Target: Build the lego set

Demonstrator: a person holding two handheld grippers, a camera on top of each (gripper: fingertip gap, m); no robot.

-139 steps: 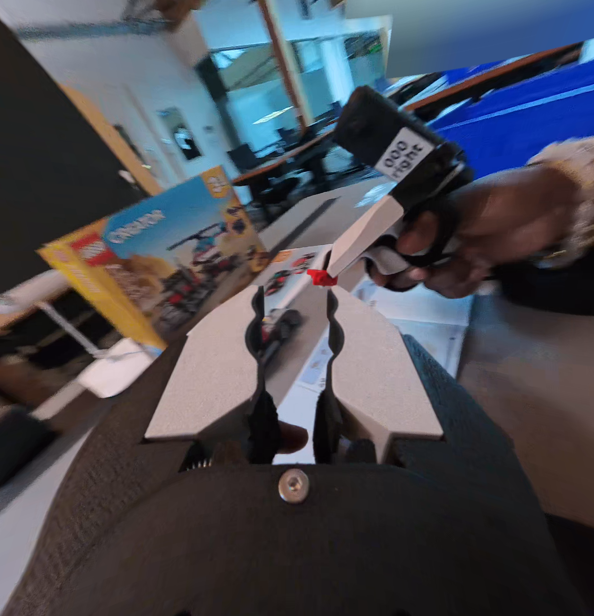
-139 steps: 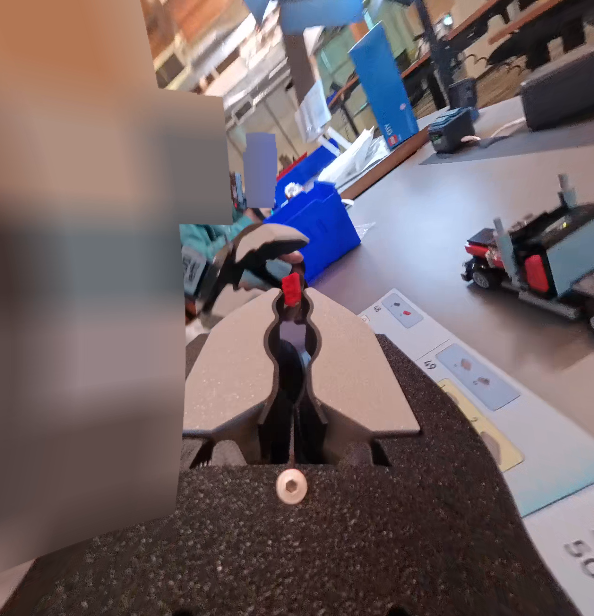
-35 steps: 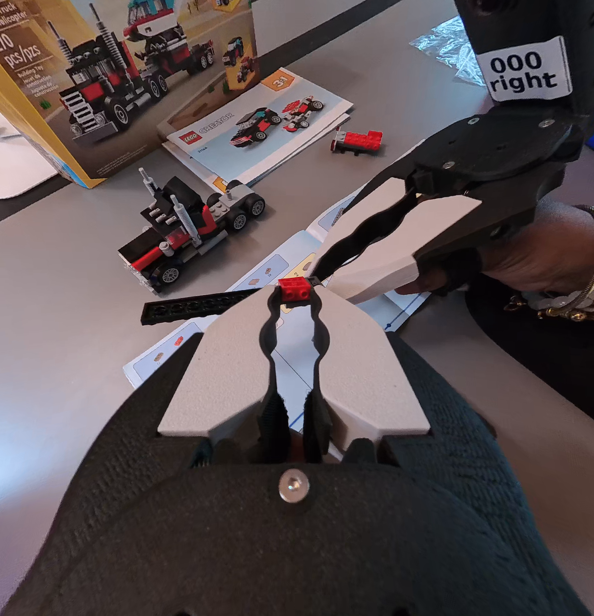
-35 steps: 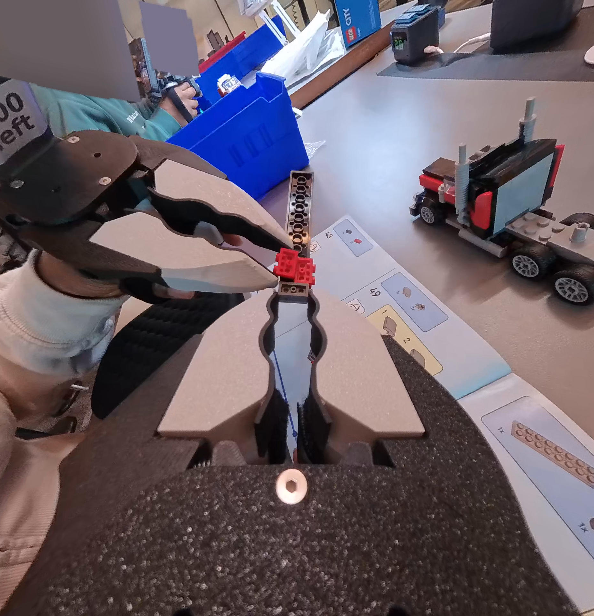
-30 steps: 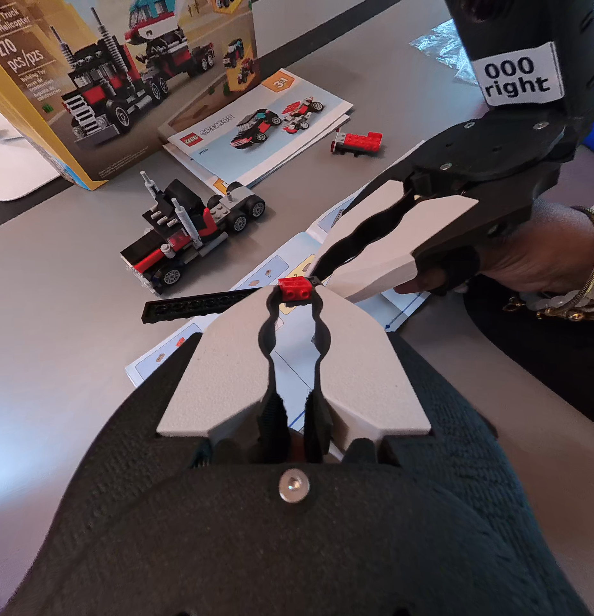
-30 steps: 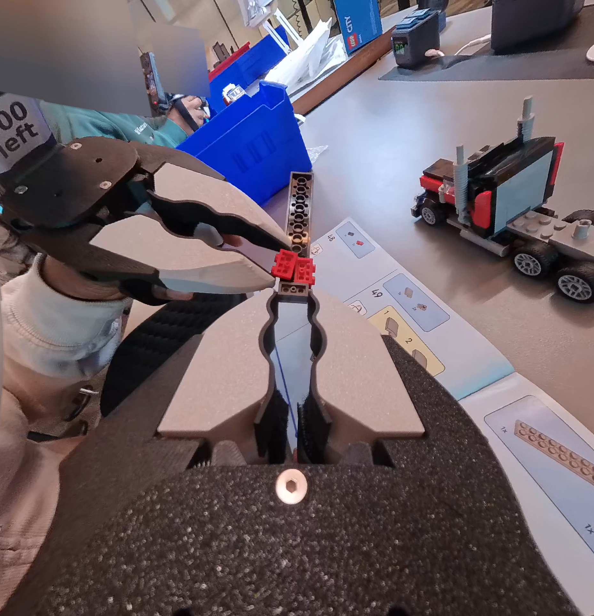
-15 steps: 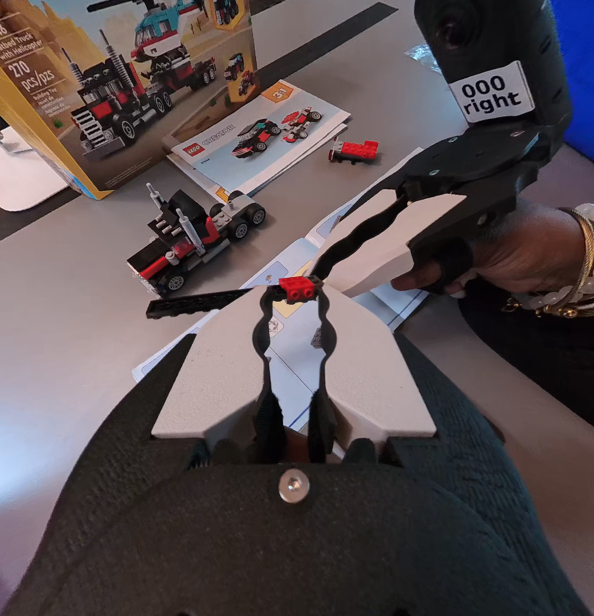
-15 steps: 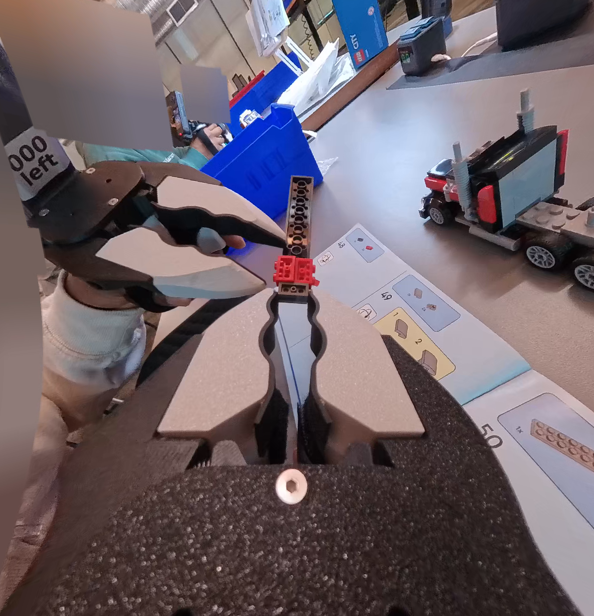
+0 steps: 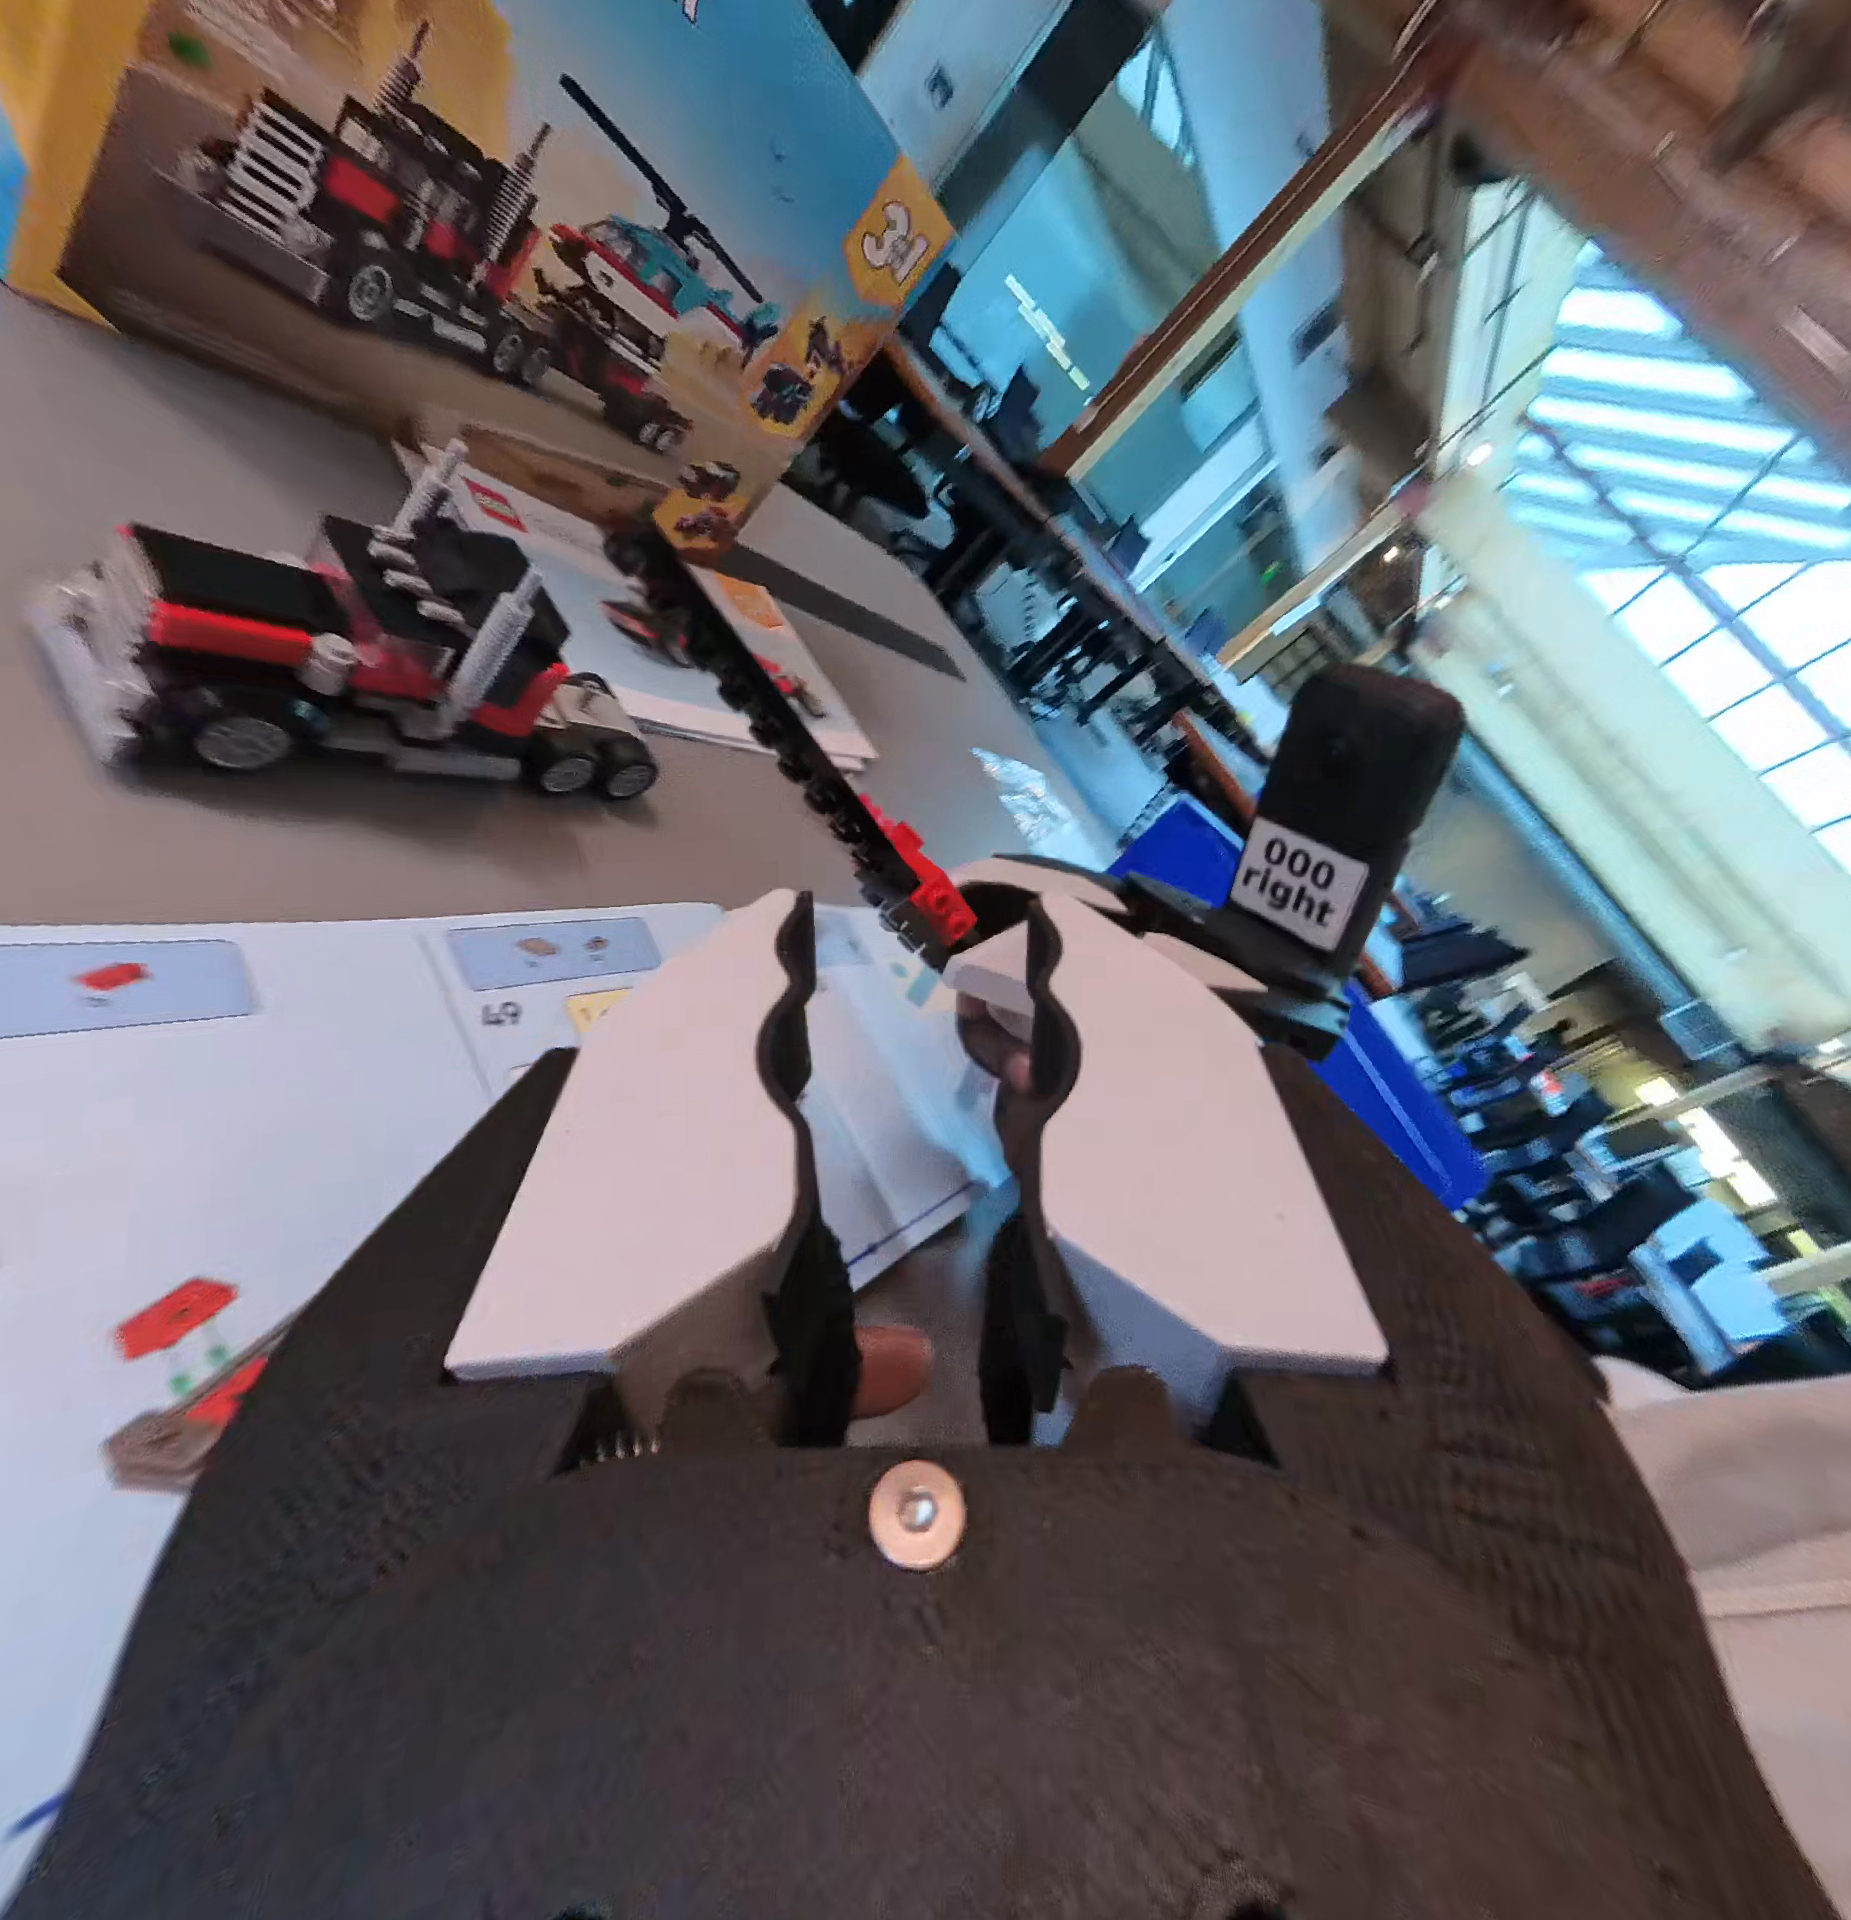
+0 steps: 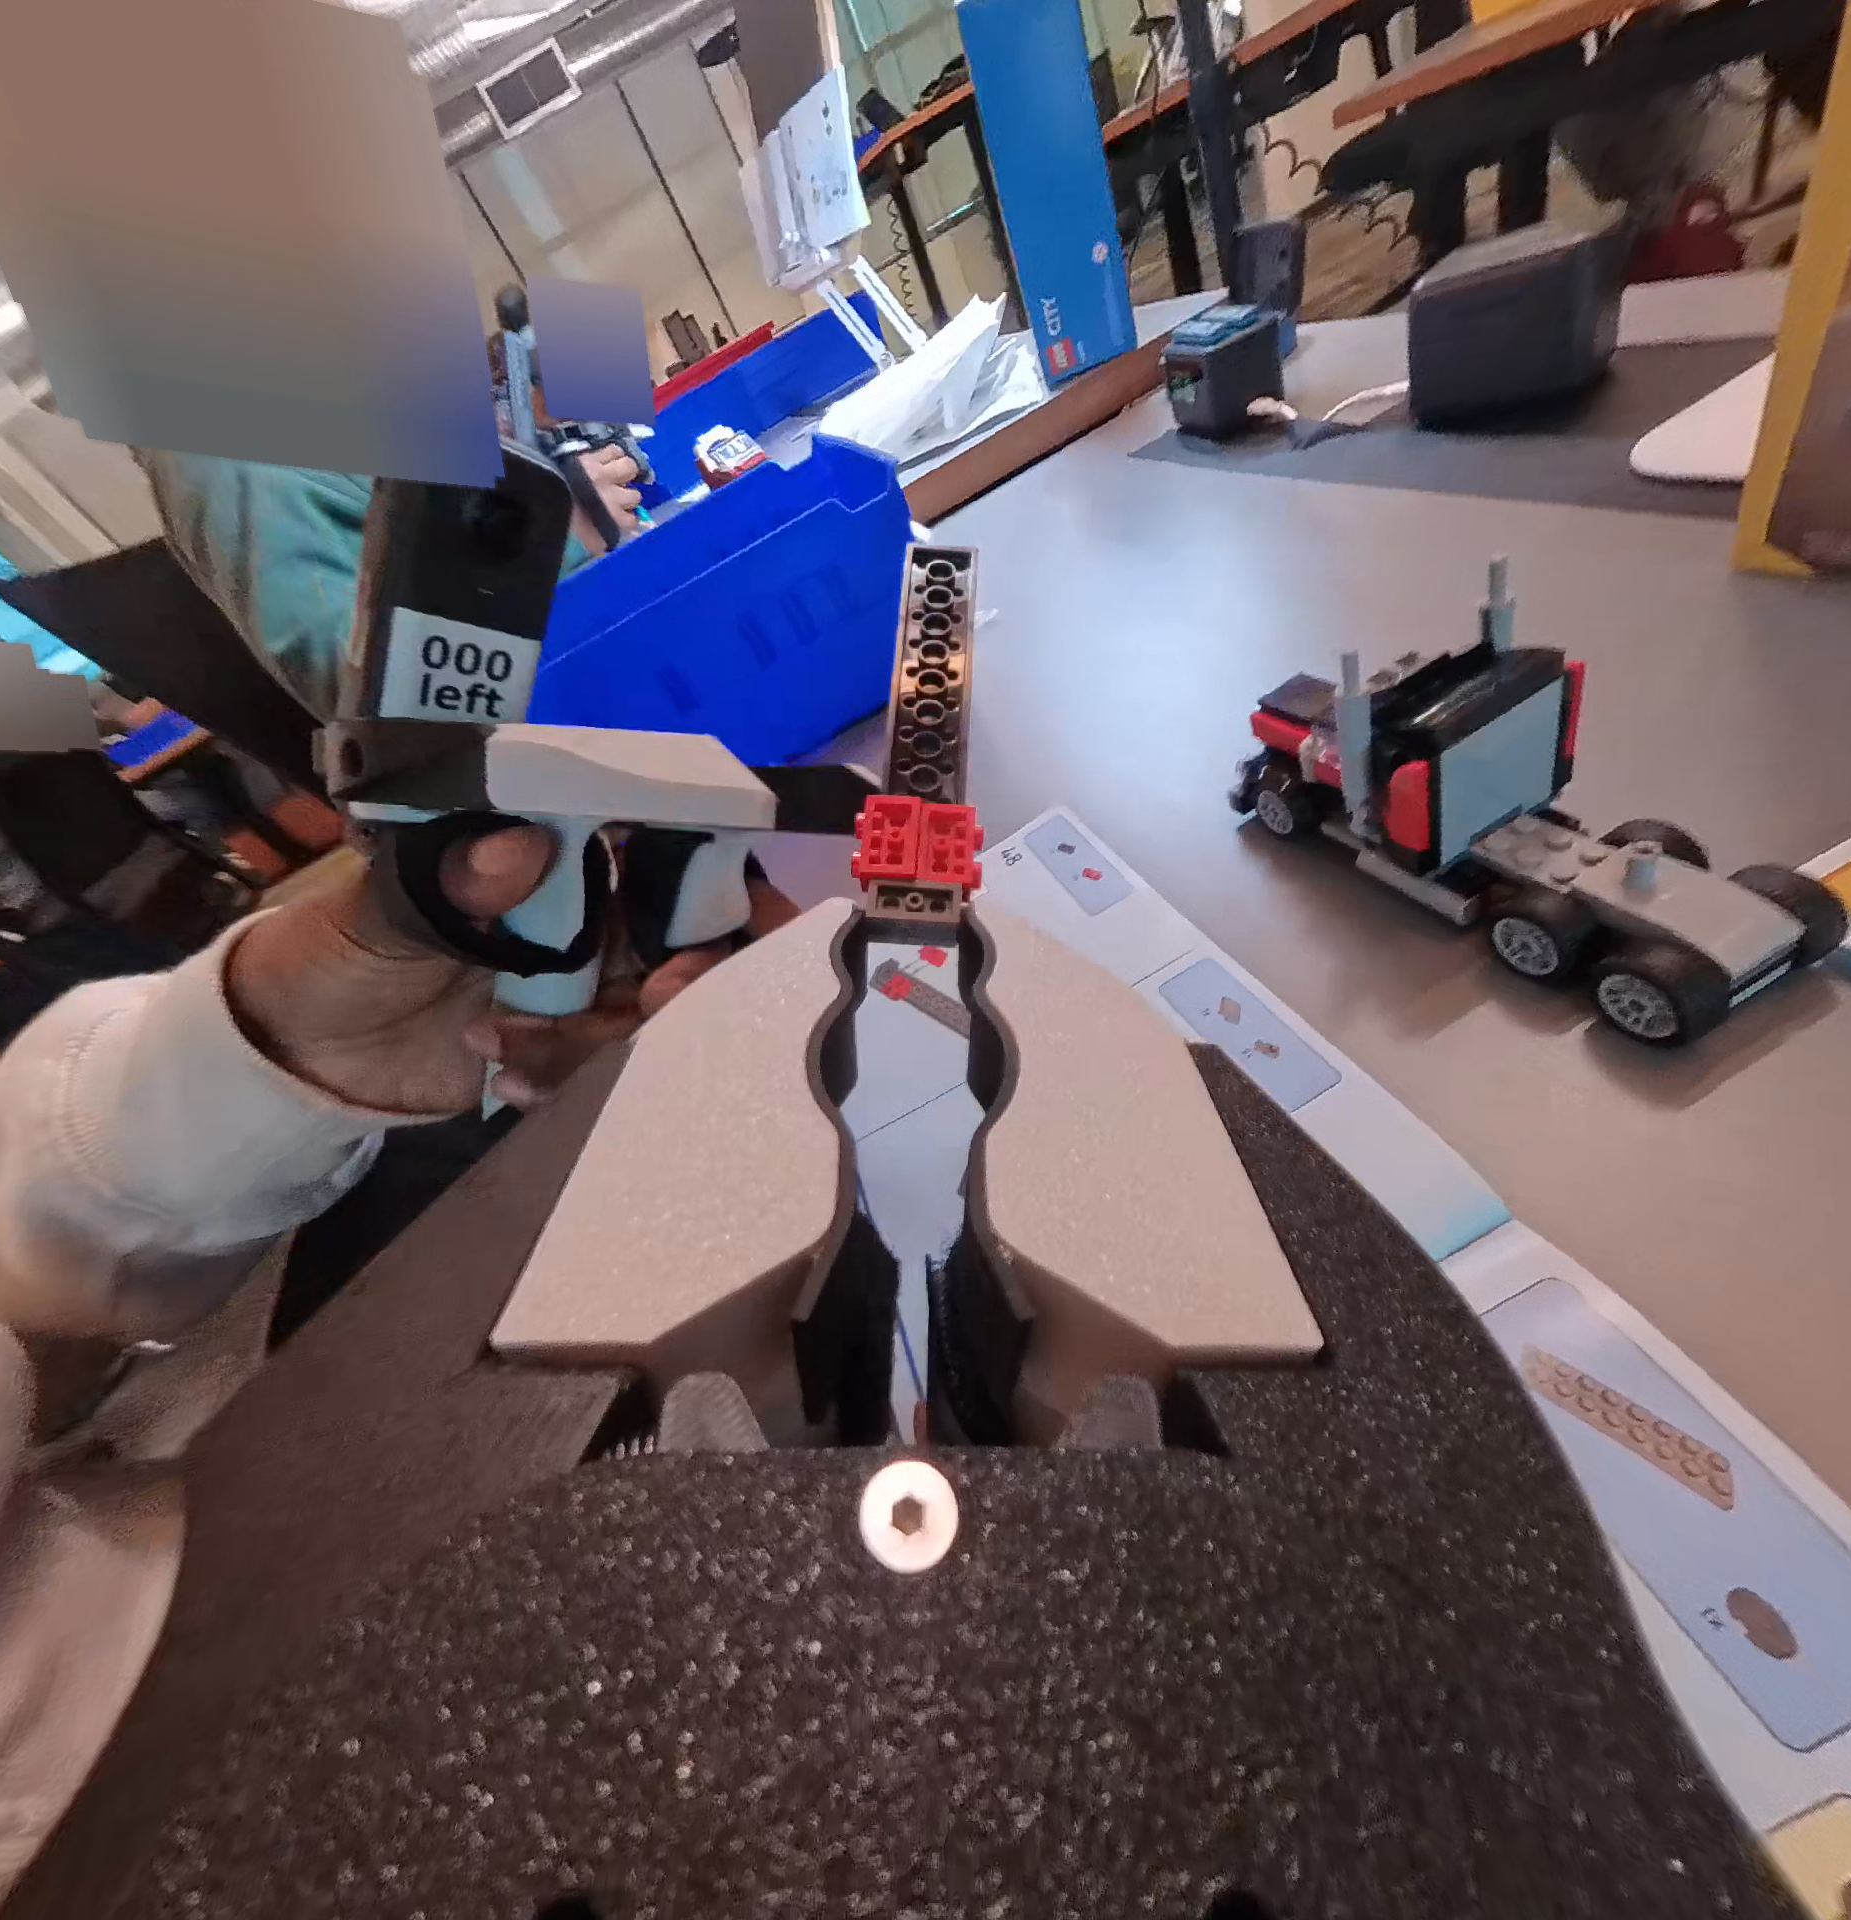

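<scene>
Lego plate (image 10: 933, 675), a long black strip with a row of holes, is clamped at its near end by the right gripper (image 10: 908, 914), which grasps it so the strip runs straight out from the fingertips, held up above the grey table (image 10: 1212, 644). Two small red bricks (image 10: 917, 844) sit side by side on the plate just beyond the fingertips, close to the grip, where pressing is probably best braced. The left gripper (image 9: 905, 925) has its jaws parted around nothing; in the right wrist view it lies level, just left of the red bricks, whether touching them cannot be told. That placement suggests it has just let go of a brick, or is set to press it home. An open instruction booklet (image 10: 1253, 1039) lies flat under the plate, likely for checking steps. A part-built truck (image 10: 1503, 821) stands on the table well to the right of the plate, and a blue bin (image 10: 734, 613) stands behind and left of it
</scene>
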